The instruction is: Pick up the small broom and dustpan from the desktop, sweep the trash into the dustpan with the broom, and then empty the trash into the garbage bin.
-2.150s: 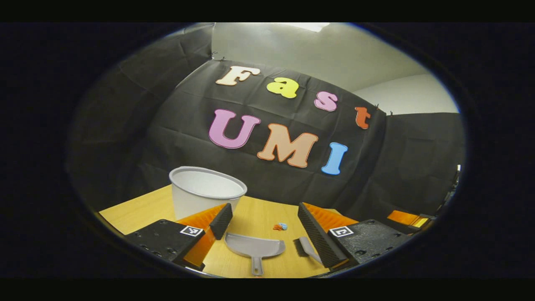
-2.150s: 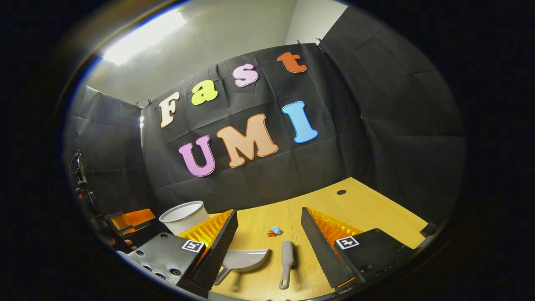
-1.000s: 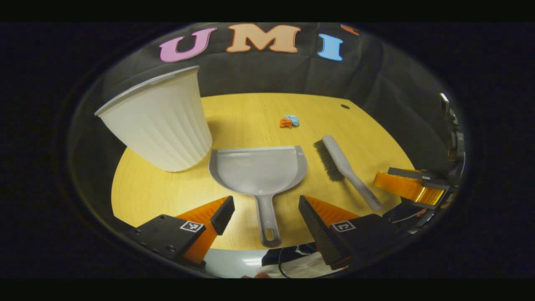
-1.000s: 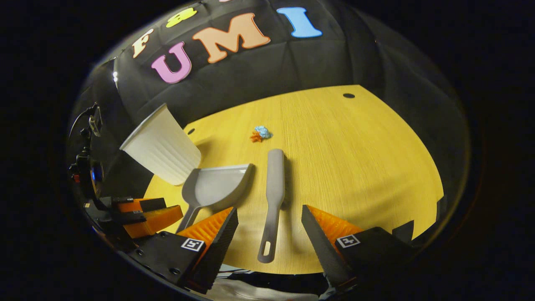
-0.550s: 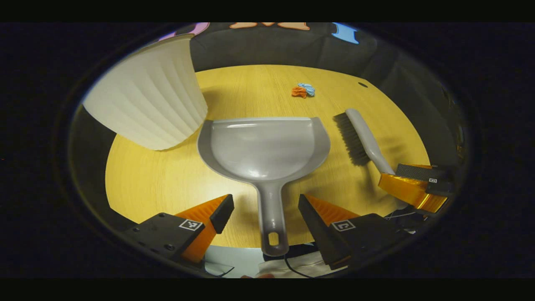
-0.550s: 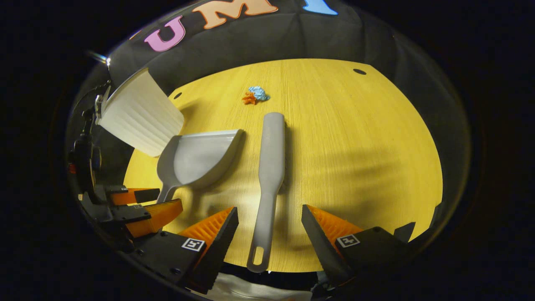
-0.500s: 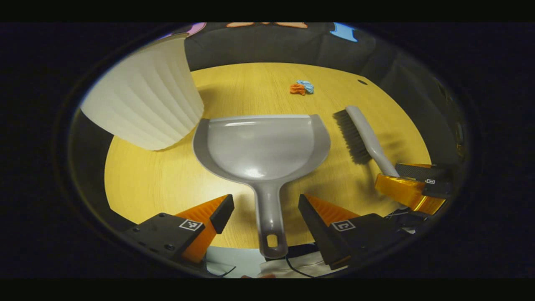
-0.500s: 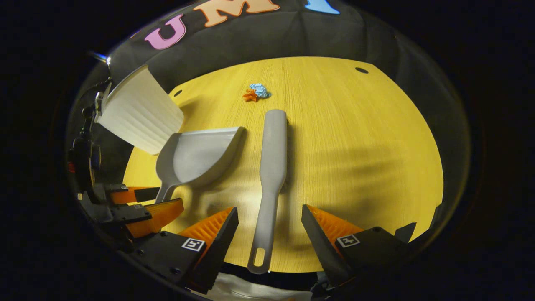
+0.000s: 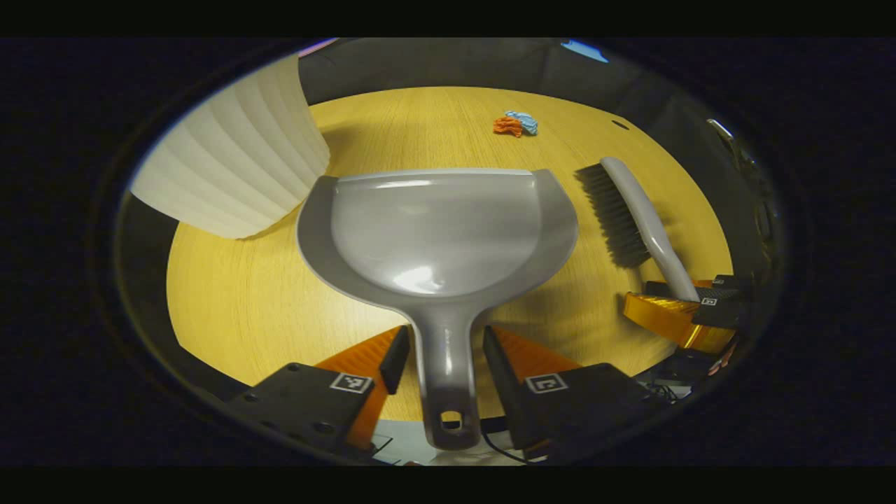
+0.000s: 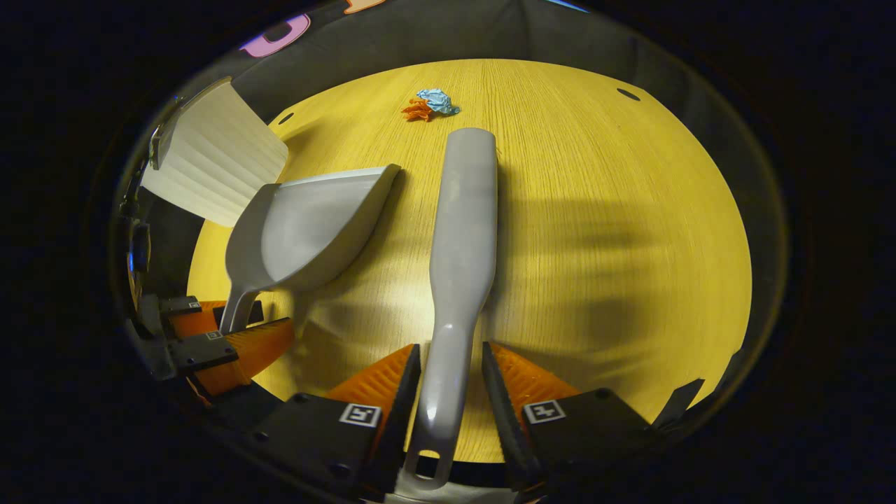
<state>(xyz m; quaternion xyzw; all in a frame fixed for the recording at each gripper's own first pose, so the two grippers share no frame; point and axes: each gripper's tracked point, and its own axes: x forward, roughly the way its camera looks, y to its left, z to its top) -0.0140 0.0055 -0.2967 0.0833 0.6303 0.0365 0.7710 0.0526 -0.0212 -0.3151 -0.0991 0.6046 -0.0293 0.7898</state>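
Bin (image 9: 231,161): upper left of the left gripper view, beside the dustpan's left rim
Dustpan (image 9: 437,231): centre, flat on the desk (image 9: 231,308)
Left gripper (image 9: 439,353): your fingers flank the handle closely; contact probably not firm yet, so clench squarely before lifting
Broom (image 10: 458,238): centre of the right gripper view
Right gripper (image 10: 448,381): fingers hug the handle; I cannot tell if they grip, so clamp low and level
Trash (image 10: 428,103): top centre, ahead of the broom

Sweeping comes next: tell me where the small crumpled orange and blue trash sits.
In the right gripper view, the crumpled orange and blue trash lies on the wooden desk, just beyond the grey broom's far end.
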